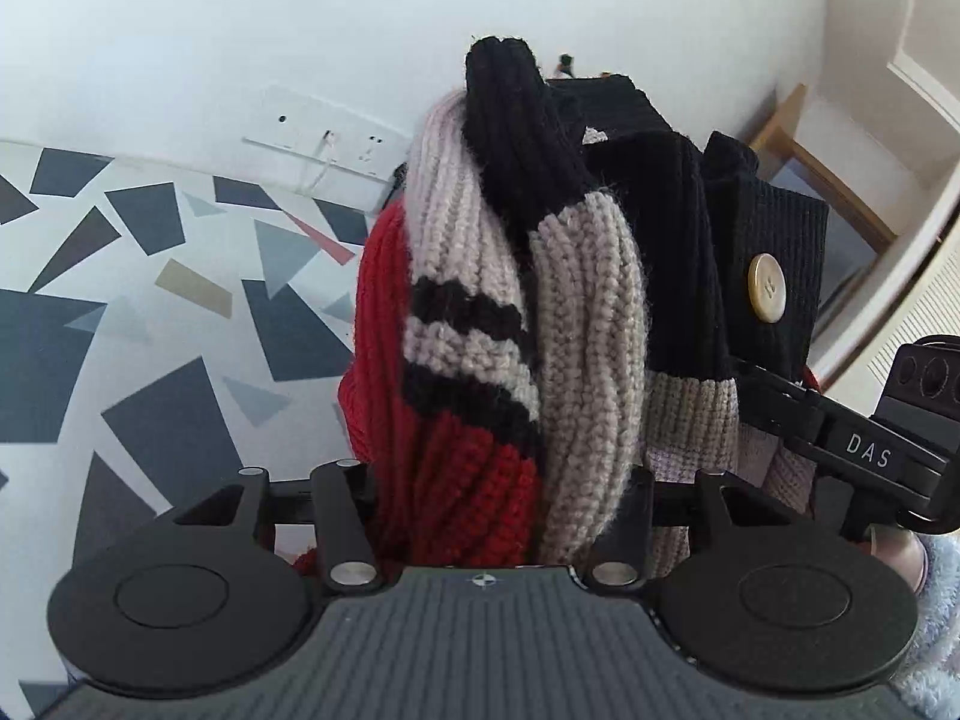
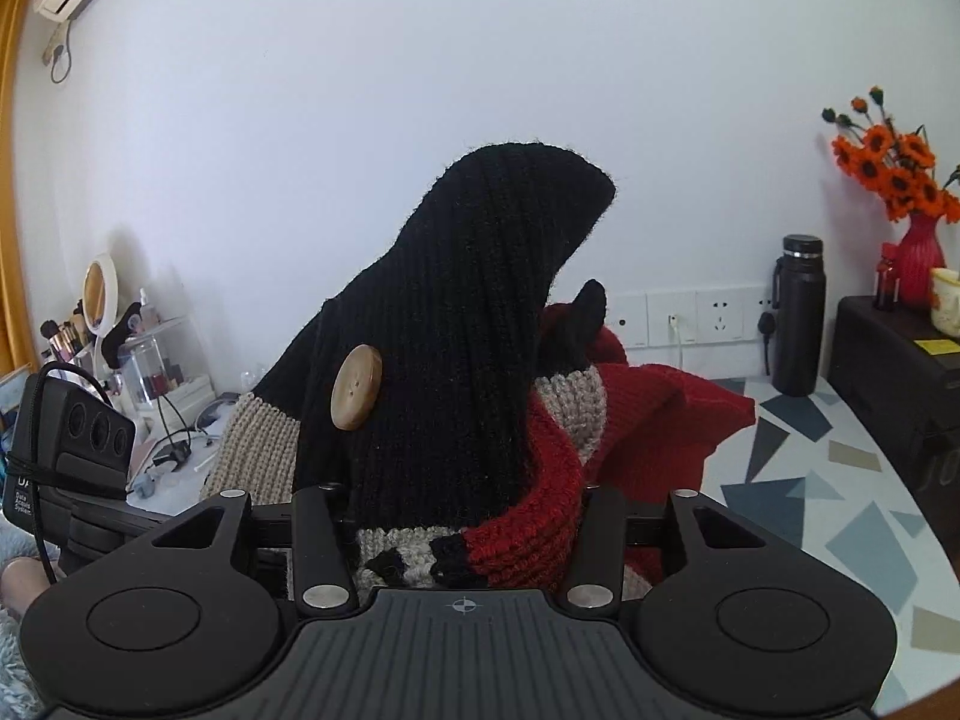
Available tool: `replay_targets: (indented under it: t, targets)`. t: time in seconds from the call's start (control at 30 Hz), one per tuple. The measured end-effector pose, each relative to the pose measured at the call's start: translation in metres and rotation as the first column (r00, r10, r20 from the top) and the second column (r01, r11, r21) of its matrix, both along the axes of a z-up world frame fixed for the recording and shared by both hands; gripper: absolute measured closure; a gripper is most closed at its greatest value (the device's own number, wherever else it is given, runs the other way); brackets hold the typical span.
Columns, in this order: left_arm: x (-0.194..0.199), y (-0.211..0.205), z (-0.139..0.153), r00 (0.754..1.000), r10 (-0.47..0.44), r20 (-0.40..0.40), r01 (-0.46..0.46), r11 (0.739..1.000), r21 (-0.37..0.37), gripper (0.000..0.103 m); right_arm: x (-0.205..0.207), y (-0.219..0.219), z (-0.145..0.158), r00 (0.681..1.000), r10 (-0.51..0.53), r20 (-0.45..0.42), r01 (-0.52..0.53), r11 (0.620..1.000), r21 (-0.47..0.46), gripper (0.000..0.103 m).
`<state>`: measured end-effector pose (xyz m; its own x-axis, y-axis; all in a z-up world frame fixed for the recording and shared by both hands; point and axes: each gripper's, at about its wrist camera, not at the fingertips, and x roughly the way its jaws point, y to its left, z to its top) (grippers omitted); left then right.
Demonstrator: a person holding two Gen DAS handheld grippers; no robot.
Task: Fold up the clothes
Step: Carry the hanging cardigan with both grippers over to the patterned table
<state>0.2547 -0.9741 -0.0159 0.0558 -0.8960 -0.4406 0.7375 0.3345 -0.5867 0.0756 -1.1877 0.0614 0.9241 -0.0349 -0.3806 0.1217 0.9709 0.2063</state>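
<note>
Knit cardigan, chunky, in red, beige and black blocks with large pale buttons, is bunched and held up off the patterned table. It is not lying flat; folds hang in thick vertical rolls in front of both cameras.

Left gripper: fingers buried in the knit, red and beige rolls packed between them, so it is clamped on a thick gather of fabric. Right gripper: likewise closed over a wad of black, striped and red knit. Each tool shows at the edge of the other's view, so both grips sit close together on the same bundle.

Judgement: the garment is in the air between lifts or placements; whether this is a spread-out before folding or a carry of a part-folded piece, the pictures do not settle. Either way, handling it well calls for keeping both grips level, drawing them apart to find an edge or hem, and letting the weight hang free so the rolls drop out. Heavy knit stretches; pull gently.

Around: wall sockets with a cable, black flask, red vase of orange flowers on a dark cabinet, cosmetics and a round mirror at the far side. The flask stands nearest the red hem and could be knocked.
</note>
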Motion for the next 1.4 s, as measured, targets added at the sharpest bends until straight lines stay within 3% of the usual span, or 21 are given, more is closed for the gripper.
replay_targets:
  t: [0.43,0.8,0.97,1.13,1.4]
  targets:
    - [0.130,-0.039,-0.025,0.992,0.116,-0.047,-0.112,0.990,0.084,0.054,0.164,-0.070,-0.035,0.995,0.072,-0.062,-0.067,0.994,0.087,0.060]
    - [0.204,-0.034,-0.064,0.973,0.208,-0.101,-0.190,0.968,0.162,0.053,0.280,-0.096,-0.087,0.985,0.134,-0.111,-0.110,0.974,0.199,0.060]
    - [0.221,-0.033,-0.082,0.965,0.243,-0.098,-0.221,0.956,0.195,0.051,0.312,-0.095,-0.113,0.971,0.137,-0.195,-0.102,0.979,0.176,0.060]
    - [0.234,-0.033,-0.102,0.943,0.291,-0.160,-0.255,0.943,0.214,0.048,0.339,-0.099,-0.139,0.954,0.133,-0.268,-0.091,0.983,0.162,0.060]
    - [0.242,-0.040,-0.117,0.935,0.312,-0.169,-0.271,0.936,0.226,0.041,0.355,-0.116,-0.162,0.933,0.119,-0.340,-0.062,0.983,0.174,0.055]
